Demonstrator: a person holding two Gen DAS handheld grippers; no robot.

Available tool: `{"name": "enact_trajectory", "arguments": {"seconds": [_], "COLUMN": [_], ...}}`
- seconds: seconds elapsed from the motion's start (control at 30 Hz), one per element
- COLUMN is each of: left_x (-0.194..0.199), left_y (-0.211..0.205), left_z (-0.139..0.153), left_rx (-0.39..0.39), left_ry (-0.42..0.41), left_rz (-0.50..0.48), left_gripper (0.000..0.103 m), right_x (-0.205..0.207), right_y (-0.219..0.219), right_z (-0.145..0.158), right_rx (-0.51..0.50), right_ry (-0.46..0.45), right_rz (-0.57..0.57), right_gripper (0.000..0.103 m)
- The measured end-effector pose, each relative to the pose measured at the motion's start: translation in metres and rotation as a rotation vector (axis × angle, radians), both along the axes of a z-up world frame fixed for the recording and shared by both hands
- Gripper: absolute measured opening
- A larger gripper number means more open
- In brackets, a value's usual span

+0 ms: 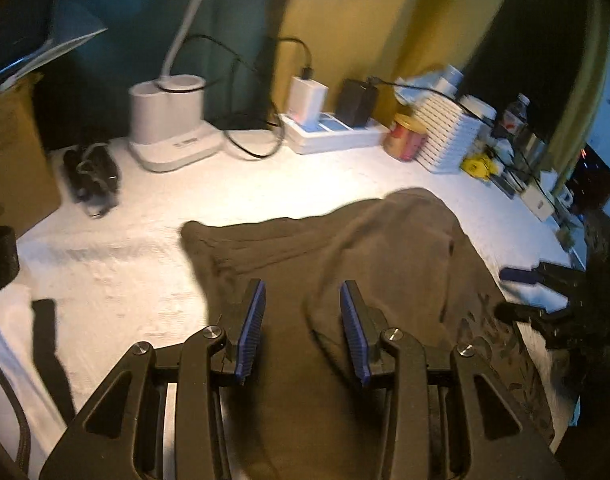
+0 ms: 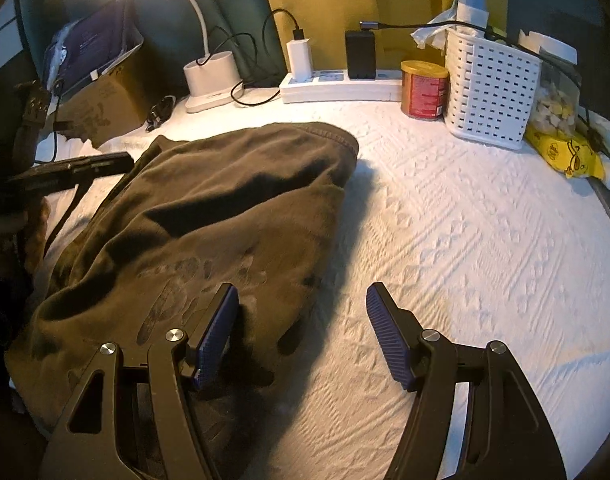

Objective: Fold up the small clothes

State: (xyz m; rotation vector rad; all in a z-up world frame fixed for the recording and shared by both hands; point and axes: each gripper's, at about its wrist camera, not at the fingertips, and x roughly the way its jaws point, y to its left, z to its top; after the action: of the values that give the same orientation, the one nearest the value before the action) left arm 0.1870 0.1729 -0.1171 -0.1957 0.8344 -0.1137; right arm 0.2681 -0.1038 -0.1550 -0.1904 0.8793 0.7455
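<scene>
right wrist view: white textured cloth [image 2: 465,208] under lamplight, yellow wall [image 2: 325,0] behind.

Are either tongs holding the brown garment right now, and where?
Neither. The left tongs hover over the brown garment with a gap between pads; the right tongs stand open at its edge.

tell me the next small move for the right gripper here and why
Probably slide the right gripper toward the brown garment and close on its near edge. Its jaws stand wide open, with one finger over the cloth and the other over bare white tablecloth, so nothing is gripped yet. The left gripper hovers over the garment's other side.
</scene>
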Motion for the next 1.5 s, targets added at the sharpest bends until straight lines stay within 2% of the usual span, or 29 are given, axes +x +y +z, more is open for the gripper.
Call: {"name": "enact_trajectory", "arguments": {"seconds": [0.17,0.33,0.43,0.53,0.6,0.63,0.67,0.87,0.93,1.0,1.2,1.33,1.4,1.43,1.47,1.5], "left_x": [0.011,0.016,0.024,0.03,0.033,0.034,0.033,0.031,0.037,0.046,0.058,0.041,0.034,0.029,0.024,0.021], "left_y": [0.003,0.012,0.015,0.015,0.014,0.016,0.017,0.026,0.029,0.032,0.045,0.037,0.031,0.027,0.023,0.02], "left_z": [-0.009,-0.009,-0.014,-0.021,-0.026,-0.026,-0.023,0.008,0.013,0.011,-0.018,0.007,0.018,0.022,0.024,0.024], "left_rx": [0.114,0.159,0.197,0.2,0.209,0.222,0.217,0.225,0.228,0.243,0.206,0.223,0.204,0.176,0.132,0.094], "left_ry": [0.035,0.009,0.031,0.044,0.059,0.056,0.047,-0.081,-0.097,-0.094,0.006,-0.029,-0.043,-0.056,-0.066,-0.071], "left_rz": [0.05,0.043,0.051,0.032,0.021,0.036,0.034,0.059,0.061,0.063,0.104,0.149,0.16,0.144,0.122,0.109], "left_gripper": [0.038,0.038,0.038,0.038,0.02,0.007,0.003,0.002,0.002,0.002,0.003,0.006,0.025,0.061,0.086,0.088], "right_x": [0.007,0.015,0.022,0.028,0.034,0.037,0.04,0.058,0.063,0.066,0.067,0.07,0.072,0.073,0.074,0.074], "right_y": [-0.006,-0.009,-0.009,-0.006,-0.003,-0.002,-0.001,0.006,0.01,0.013,0.024,0.023,0.021,0.02,0.019,0.018], "right_z": [0.004,0.004,0.006,0.008,0.007,0.006,0.004,0.006,0.007,0.008,0.006,0.002,0.001,0.001,0.001,0.002], "right_rx": [0.009,0.003,0.009,0.015,0.01,0.004,0.001,-0.004,-0.001,-0.005,-0.021,-0.016,-0.004,0.005,0.013,0.02], "right_ry": [-0.011,-0.021,-0.031,-0.04,-0.047,-0.047,-0.044,-0.066,-0.073,-0.083,-0.109,-0.098,-0.087,-0.081,-0.076,-0.073], "right_rz": [-0.019,-0.027,-0.029,-0.023,-0.016,-0.015,-0.015,-0.018,-0.02,-0.023,-0.017,-0.026,-0.038,-0.045,-0.053,-0.058], "right_gripper": [0.07,0.07,0.07,0.07,0.07,0.07,0.07,0.07,0.07,0.07,0.07,0.07,0.07,0.07,0.07,0.07]}}
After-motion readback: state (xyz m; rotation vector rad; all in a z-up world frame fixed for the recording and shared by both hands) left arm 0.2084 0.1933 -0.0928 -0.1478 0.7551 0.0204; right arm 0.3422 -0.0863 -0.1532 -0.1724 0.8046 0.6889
